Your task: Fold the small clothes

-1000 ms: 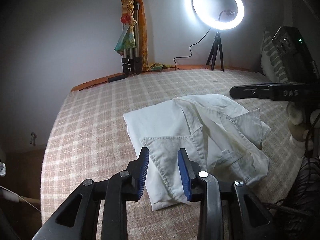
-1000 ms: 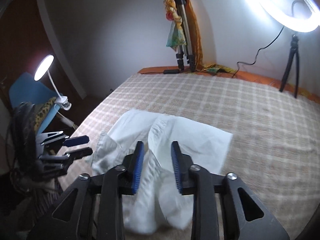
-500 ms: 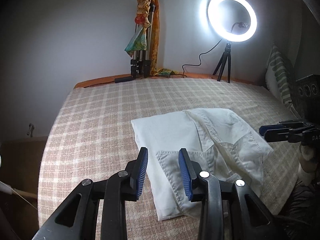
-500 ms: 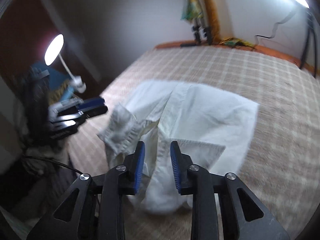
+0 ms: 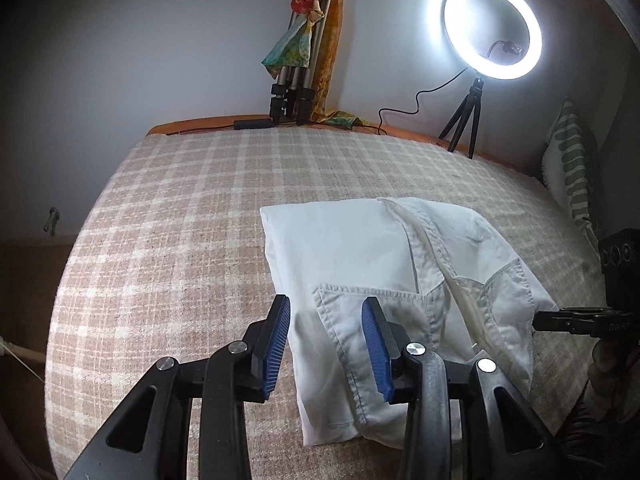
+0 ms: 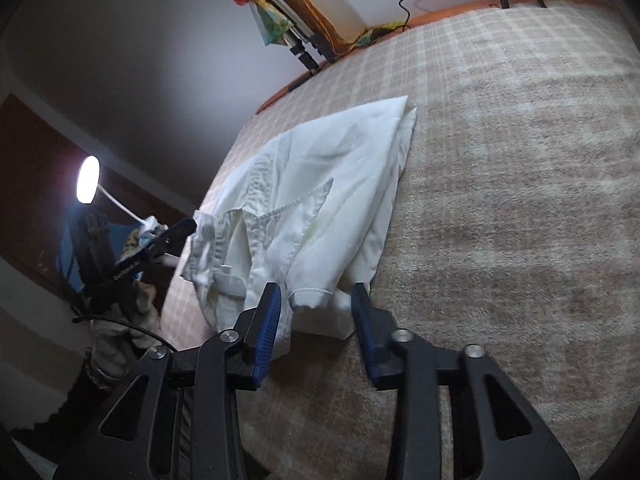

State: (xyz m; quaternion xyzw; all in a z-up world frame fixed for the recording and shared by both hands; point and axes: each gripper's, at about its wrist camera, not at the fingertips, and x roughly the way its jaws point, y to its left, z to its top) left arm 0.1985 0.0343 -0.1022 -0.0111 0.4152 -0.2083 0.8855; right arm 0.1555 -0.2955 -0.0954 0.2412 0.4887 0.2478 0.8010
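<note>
A white shirt (image 5: 384,280), partly folded, is spread on a checked bed (image 5: 168,240) nr its front edge. Both tongs, L (image 5: 326,346) & R (image 6: 316,330), are held open over the hem, nothing gripped. Next: 2 hem corners likely to be pinched.

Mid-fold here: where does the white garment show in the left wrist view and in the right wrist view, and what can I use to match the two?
Left wrist view: the white garment lies centre-right on the checked bedspread, its near edge between the left gripper fingers.
Right wrist view: the garment runs from upper centre down to the right gripper.
Shared landmark: the folded tripod with a colourful cloth against the far wall.
</note>
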